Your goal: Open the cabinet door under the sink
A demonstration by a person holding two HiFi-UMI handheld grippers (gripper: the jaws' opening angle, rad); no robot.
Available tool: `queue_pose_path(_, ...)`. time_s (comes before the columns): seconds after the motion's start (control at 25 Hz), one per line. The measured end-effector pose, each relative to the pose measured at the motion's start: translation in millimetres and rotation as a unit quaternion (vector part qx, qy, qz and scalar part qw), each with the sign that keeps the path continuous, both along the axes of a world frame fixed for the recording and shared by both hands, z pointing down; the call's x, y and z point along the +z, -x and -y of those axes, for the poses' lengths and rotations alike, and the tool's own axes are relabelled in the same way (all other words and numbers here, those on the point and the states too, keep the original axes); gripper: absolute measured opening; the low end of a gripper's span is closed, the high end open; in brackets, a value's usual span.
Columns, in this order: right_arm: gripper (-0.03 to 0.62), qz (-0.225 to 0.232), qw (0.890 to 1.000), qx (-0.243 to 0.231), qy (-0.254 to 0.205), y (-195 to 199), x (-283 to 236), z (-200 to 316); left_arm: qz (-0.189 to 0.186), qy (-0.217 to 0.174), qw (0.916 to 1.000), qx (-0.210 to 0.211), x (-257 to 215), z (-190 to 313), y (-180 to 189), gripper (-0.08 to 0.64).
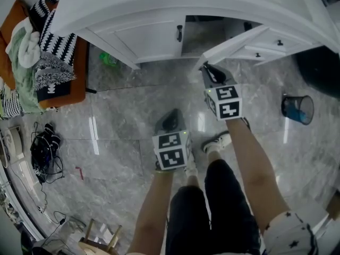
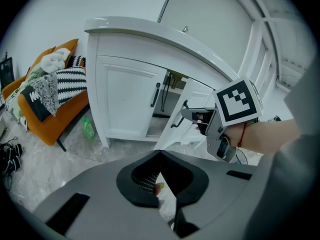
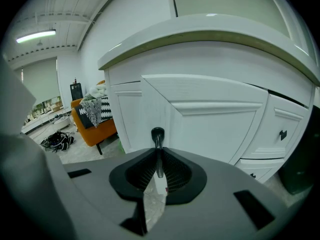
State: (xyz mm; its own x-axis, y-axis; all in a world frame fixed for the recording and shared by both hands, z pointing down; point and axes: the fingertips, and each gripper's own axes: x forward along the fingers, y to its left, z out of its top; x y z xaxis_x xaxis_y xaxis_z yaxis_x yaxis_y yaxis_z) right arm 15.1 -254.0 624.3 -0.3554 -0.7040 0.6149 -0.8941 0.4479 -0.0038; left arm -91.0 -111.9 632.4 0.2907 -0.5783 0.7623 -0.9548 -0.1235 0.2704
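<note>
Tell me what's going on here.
A person works with two handheld grippers at a white sink cabinet. The right gripper is clamped on the black bar handle of a white door, which stands partly swung open. The left gripper hangs back above the grey marble floor, jaws together, holding nothing.

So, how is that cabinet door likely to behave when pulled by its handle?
The door looks like a rigid panel and stands ajar, so it should probably swing freely, not flex. Its slim dark handle, pinched by the right gripper, looks smooth and might slip.
</note>
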Motion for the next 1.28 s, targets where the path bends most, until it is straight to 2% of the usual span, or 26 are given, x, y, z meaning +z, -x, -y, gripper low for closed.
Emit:
queue_pose_path(0.44,0.046,0.009,1.000,0.018,-0.006,-7.5,-1.1,-10.8,0.008,0.005,0.9999,-0.006,3.7,-4.3,6.0,0.003)
queue_pose_path(1.28,0.046,0.013,0.998,0.056,-0.005,-38.8,-1.1,-44.2,0.011,0.003,0.9998,0.017,0.3,-10.1,-18.4,0.003)
